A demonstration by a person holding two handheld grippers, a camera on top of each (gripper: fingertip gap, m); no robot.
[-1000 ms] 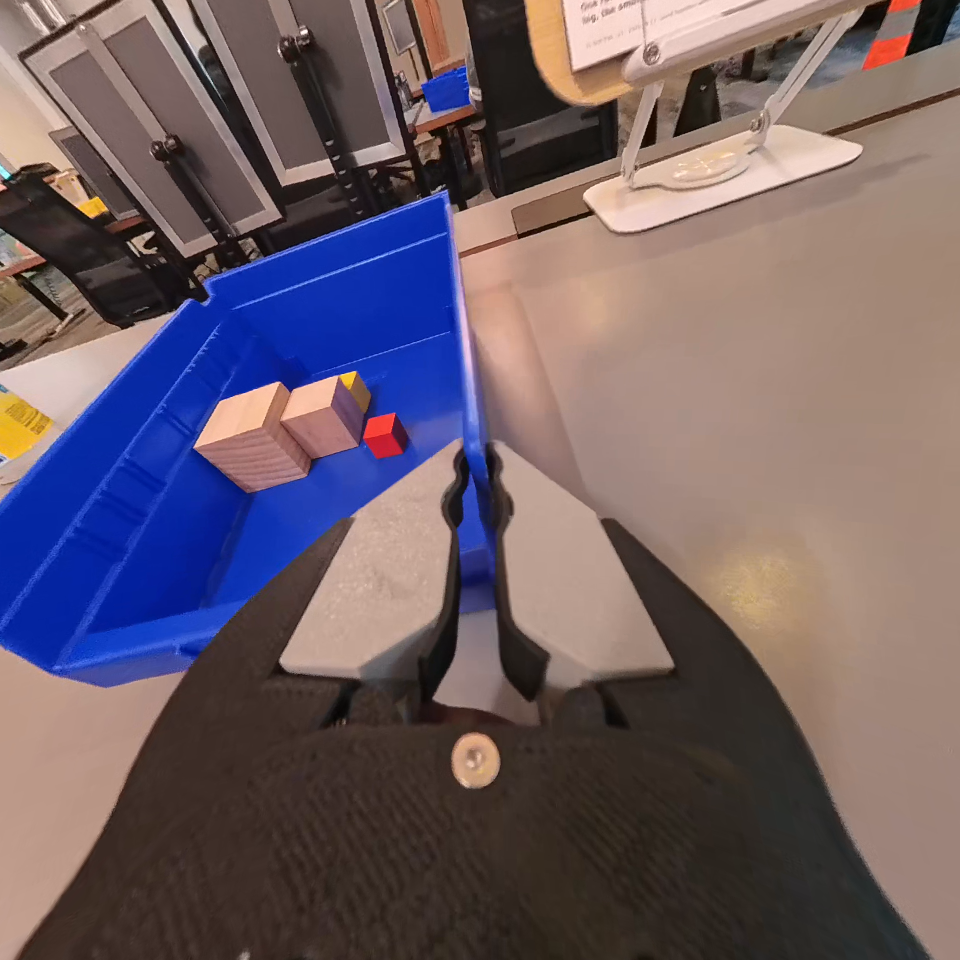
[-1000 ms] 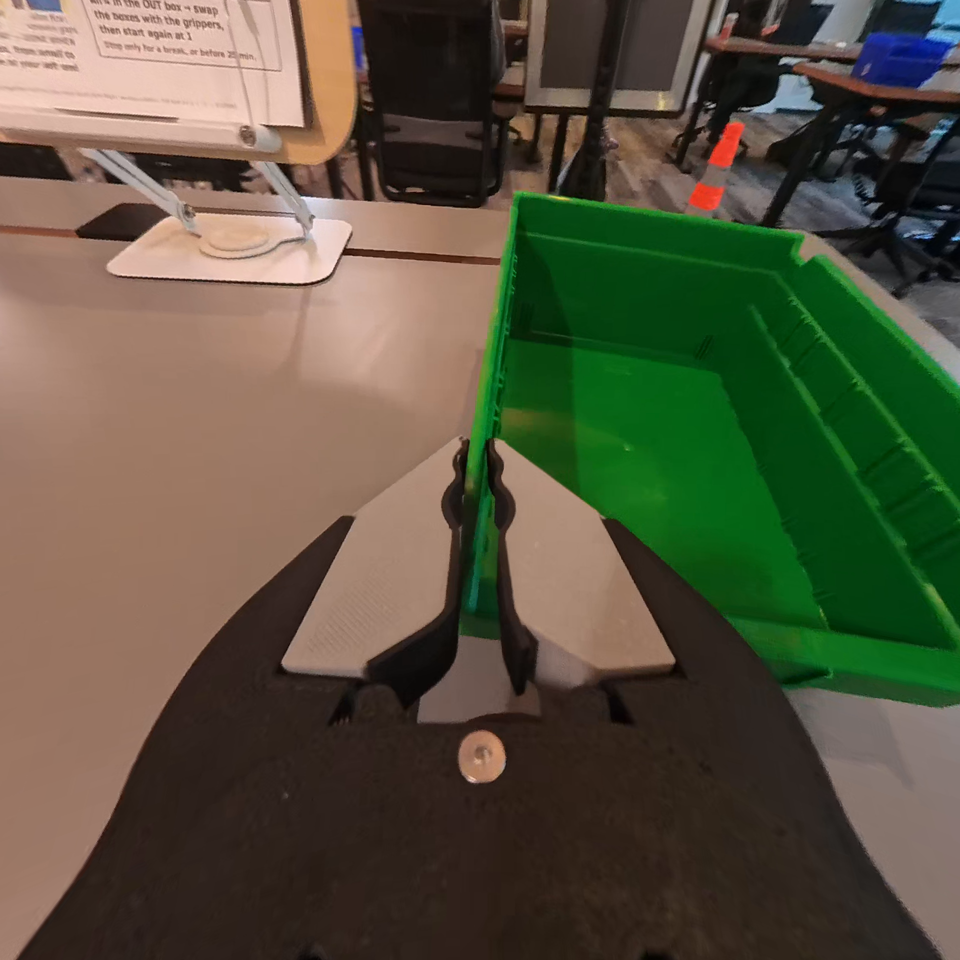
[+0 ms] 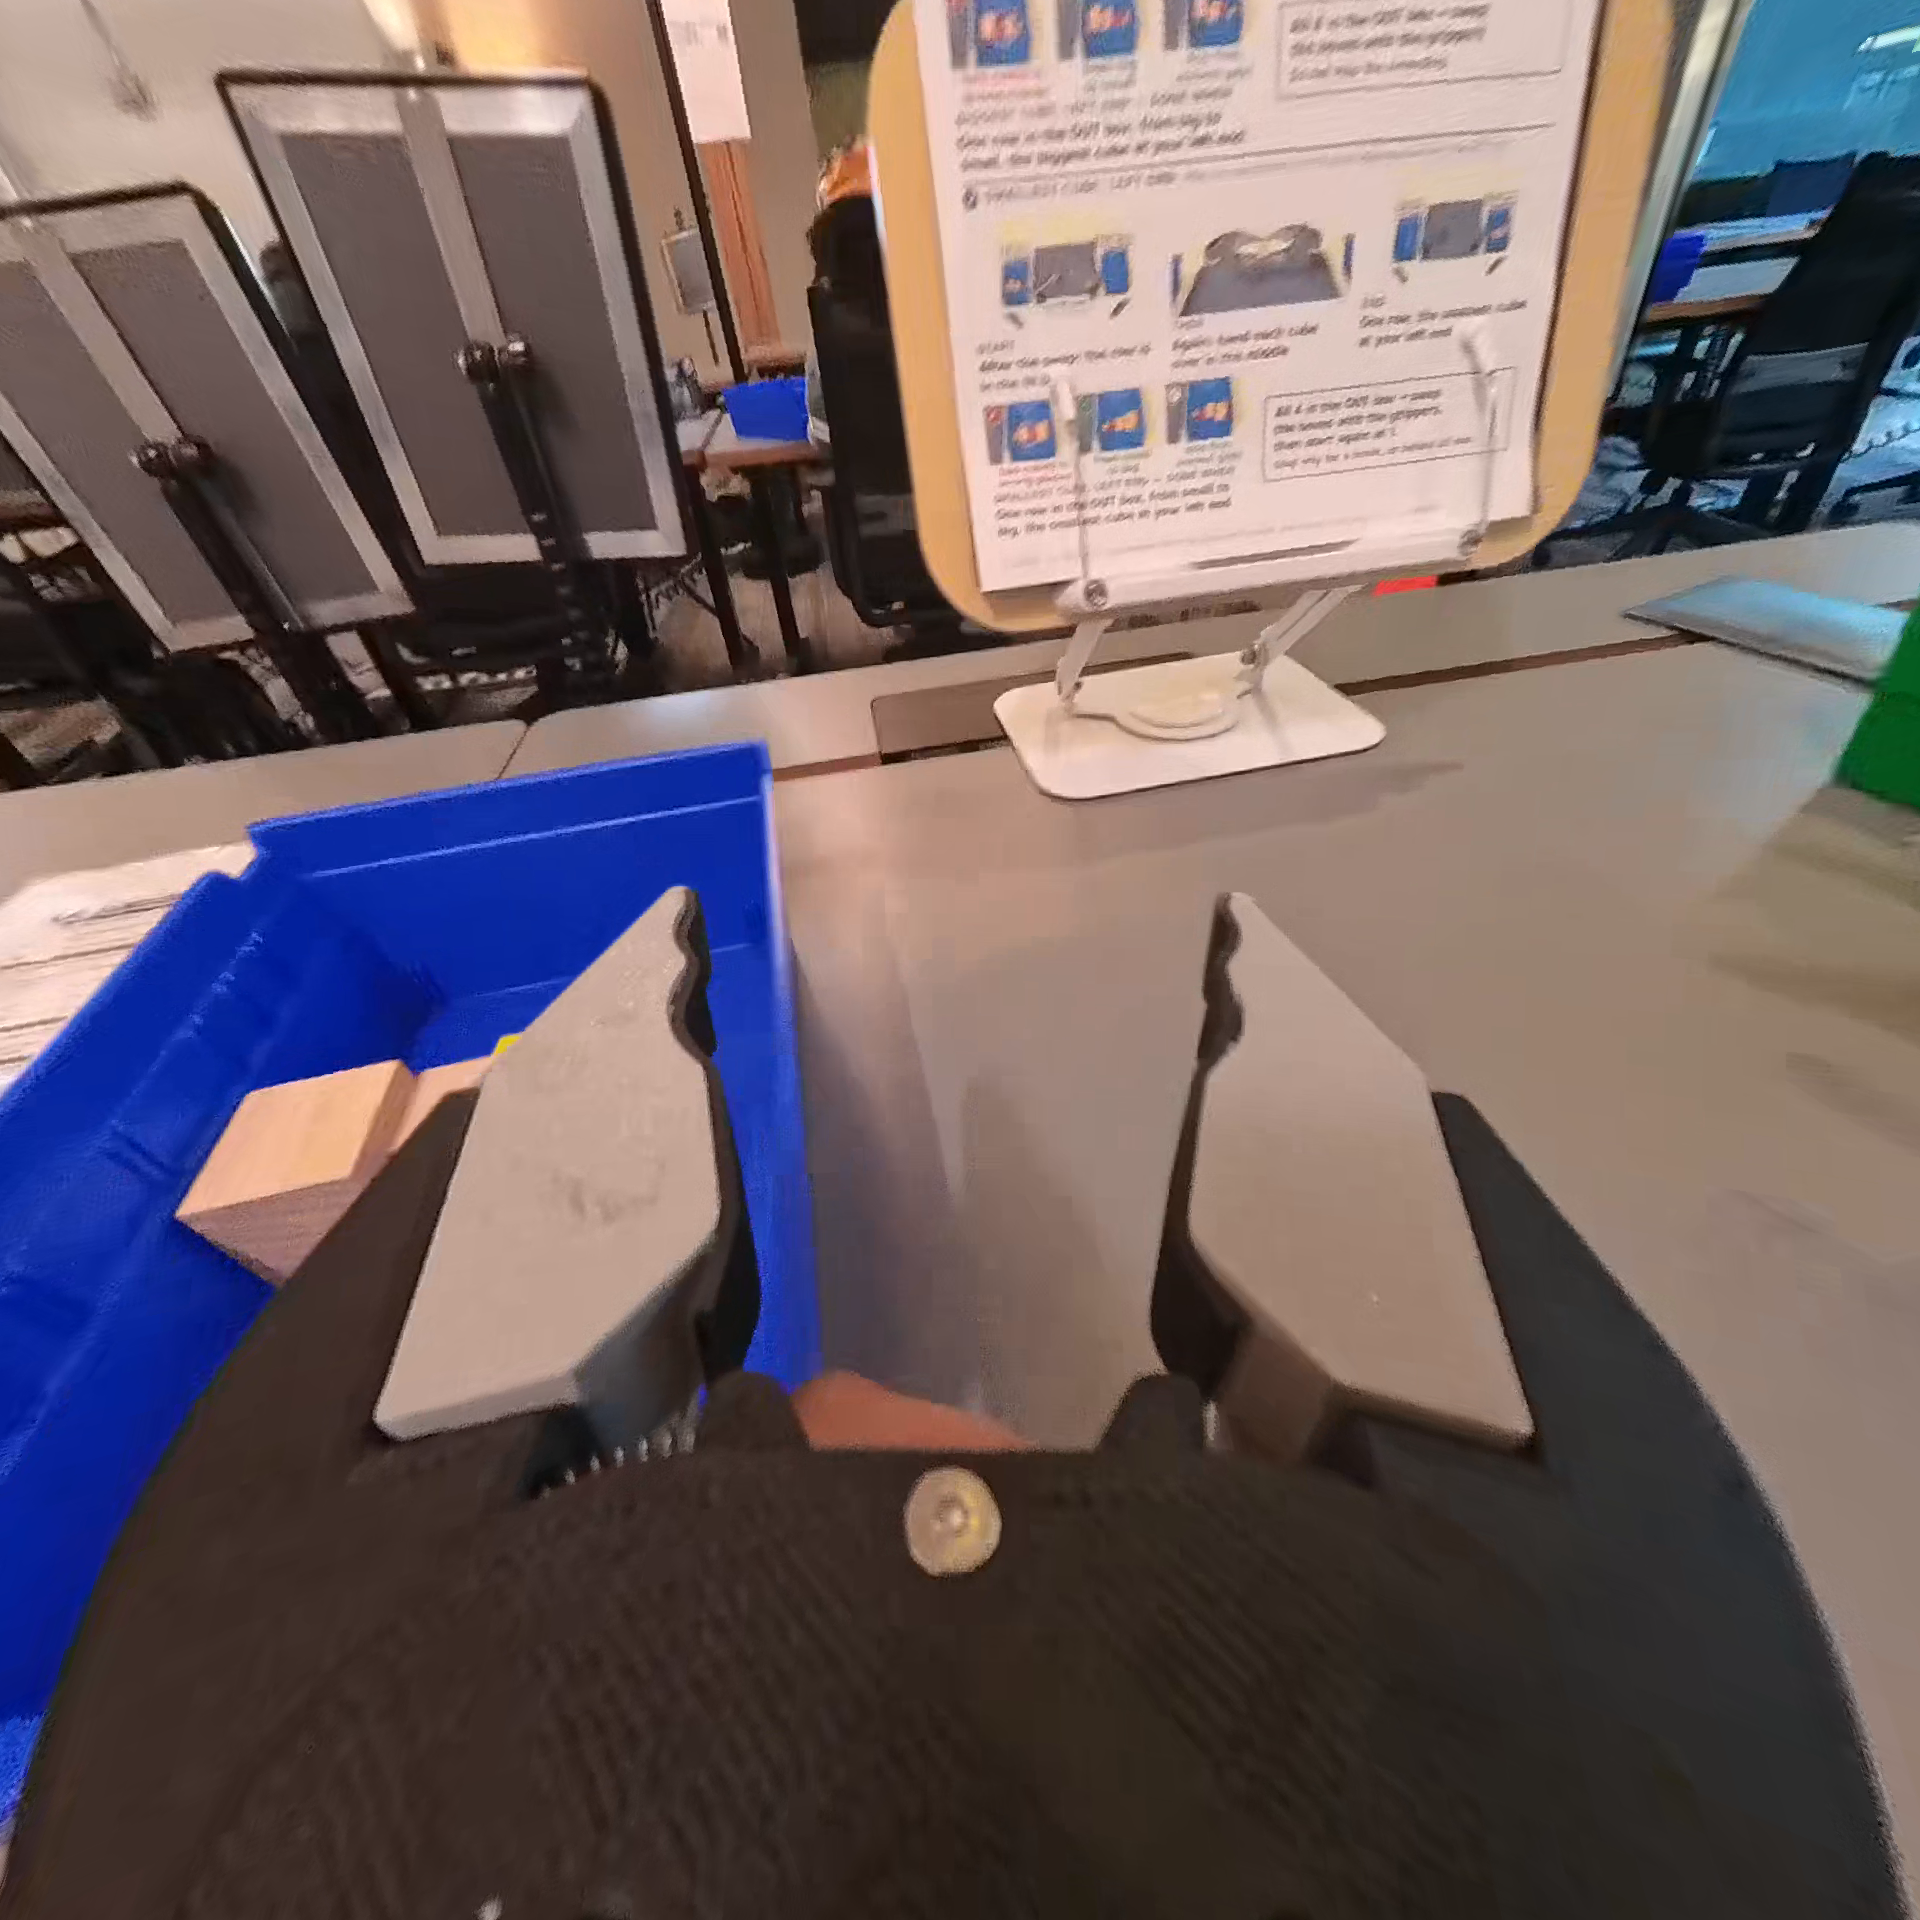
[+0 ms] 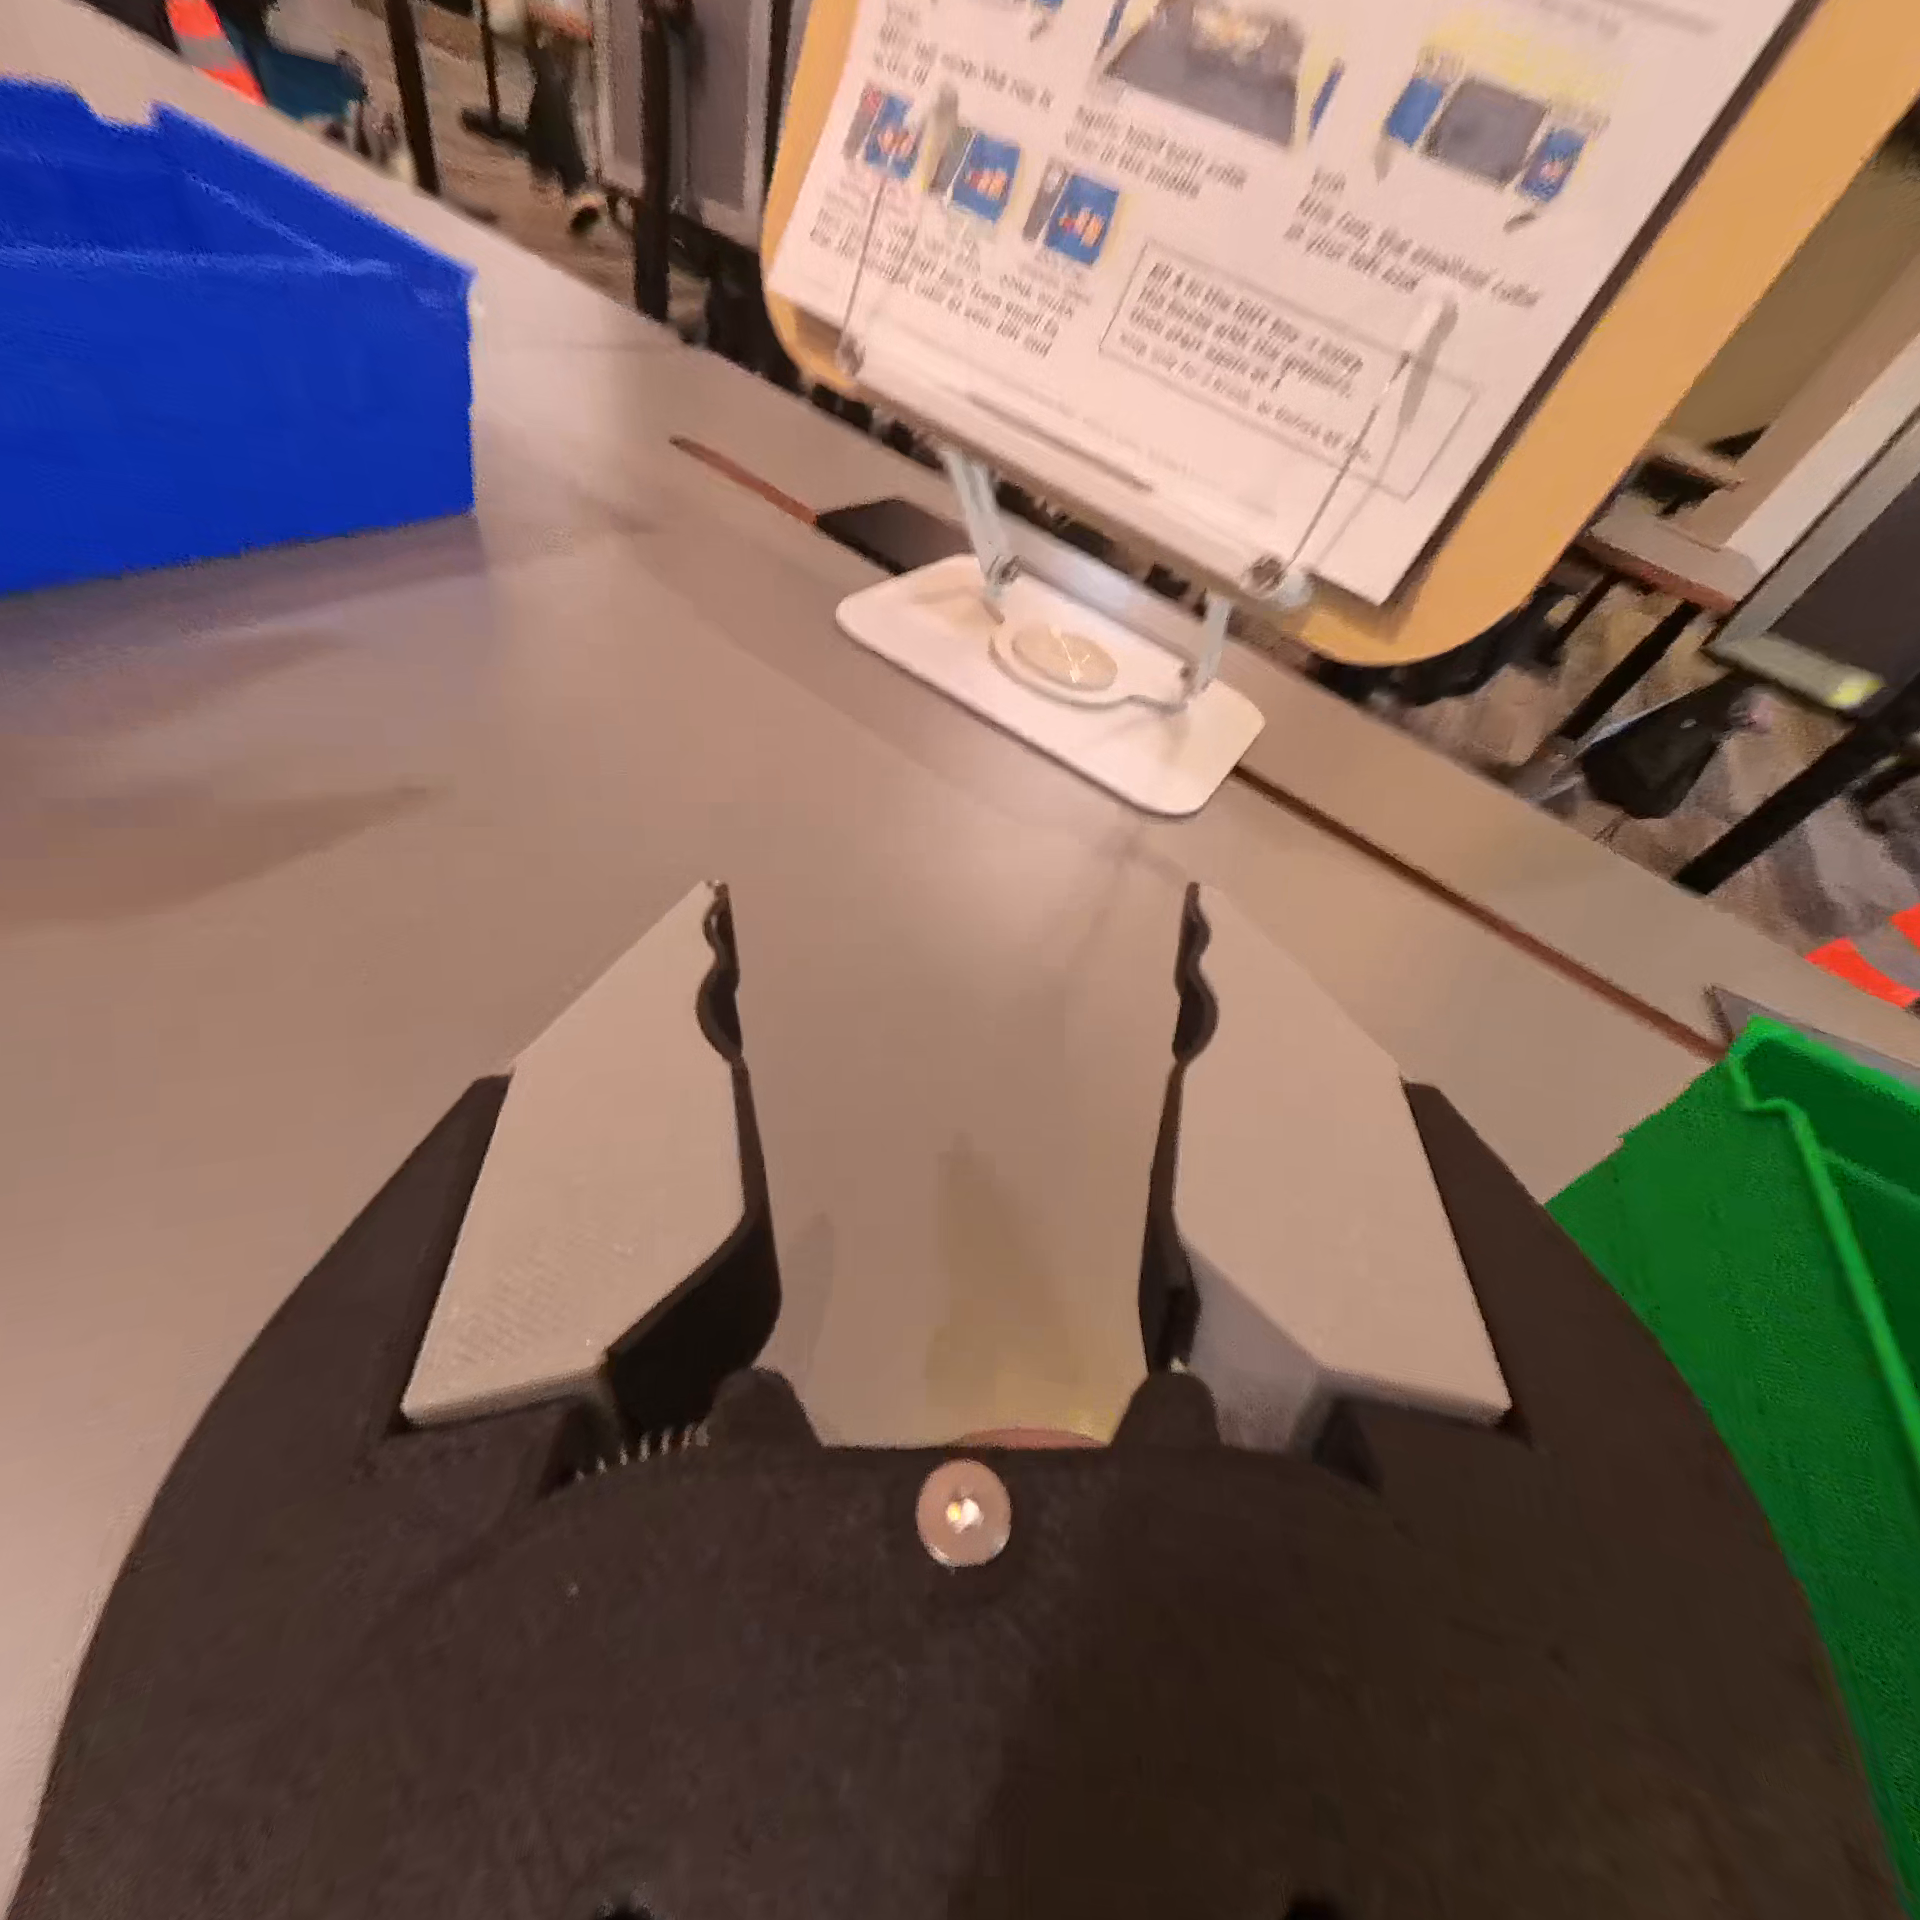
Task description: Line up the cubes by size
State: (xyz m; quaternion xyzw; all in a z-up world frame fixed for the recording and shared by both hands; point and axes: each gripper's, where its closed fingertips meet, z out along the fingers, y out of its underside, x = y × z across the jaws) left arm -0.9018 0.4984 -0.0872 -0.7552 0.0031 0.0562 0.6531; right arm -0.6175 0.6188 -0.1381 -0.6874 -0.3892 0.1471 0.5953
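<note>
Cubes: left wrist view, two wooden cubes (image 3: 301, 1169) sitting in blue bin (image 3: 540, 862), lower left of frame, partly hiding behind finger; yellow sliver beside them, rest hidden. Left gripper (image 3: 956, 935) hovering with jaws spread wide, straddling bin's right wall, gripping nothing. Instruction board (image 3: 1247, 291) standing upper centre.
Right wrist view: right gripper (image 4: 951, 914) gaping over bare grey table (image 4: 312, 831), empty. Green bin (image 4: 1766, 1299) showing lower right; blue bin upper left. Judgement: no cube lifted; whole transfer remaining.
</note>
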